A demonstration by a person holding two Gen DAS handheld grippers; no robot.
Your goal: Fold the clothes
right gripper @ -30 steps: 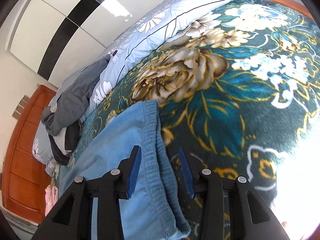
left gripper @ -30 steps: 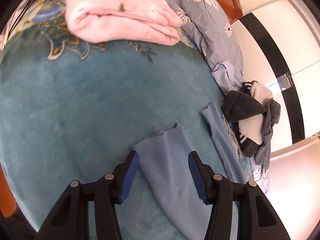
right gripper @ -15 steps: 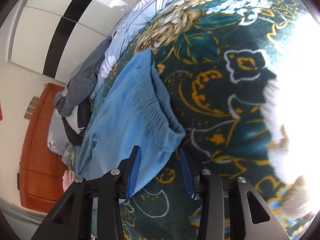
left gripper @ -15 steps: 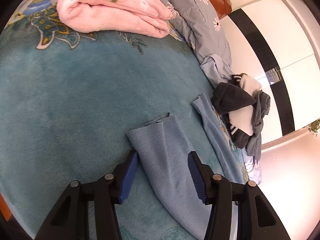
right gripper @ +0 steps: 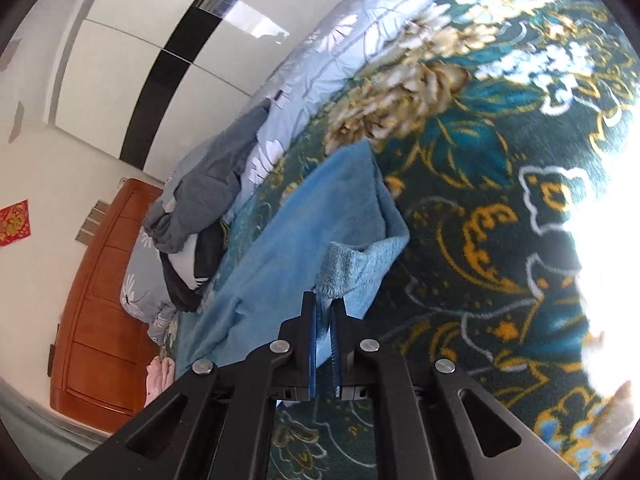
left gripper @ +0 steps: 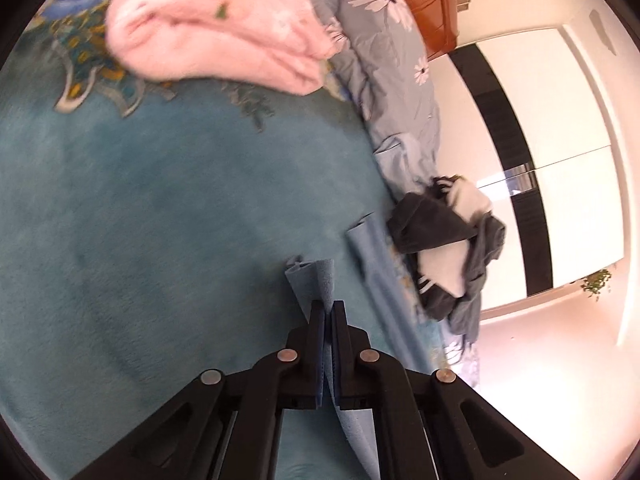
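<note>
Light blue trousers lie on a teal floral blanket [left gripper: 140,208]. In the left wrist view my left gripper [left gripper: 328,312] is shut on the cuff of one trouser leg [left gripper: 316,280], which stands up pinched between the jaws; the other leg [left gripper: 376,264] lies flat to the right. In the right wrist view my right gripper [right gripper: 324,308] is shut on the waistband corner [right gripper: 352,268] of the trousers [right gripper: 312,220], lifted and curled above the blanket [right gripper: 500,200].
A folded pink blanket [left gripper: 216,28] lies at the far left. A grey floral duvet [left gripper: 392,72] runs along the bed's far side. A pile of dark grey and white clothes [left gripper: 444,236] sits beside the trousers, also in the right wrist view [right gripper: 192,232]. A wooden headboard [right gripper: 100,300] stands behind.
Both grippers were open around the cloth and have closed on it. The left has pinched the leg cuff, the right the waistband corner, and both edges are lifted off the blanket.
</note>
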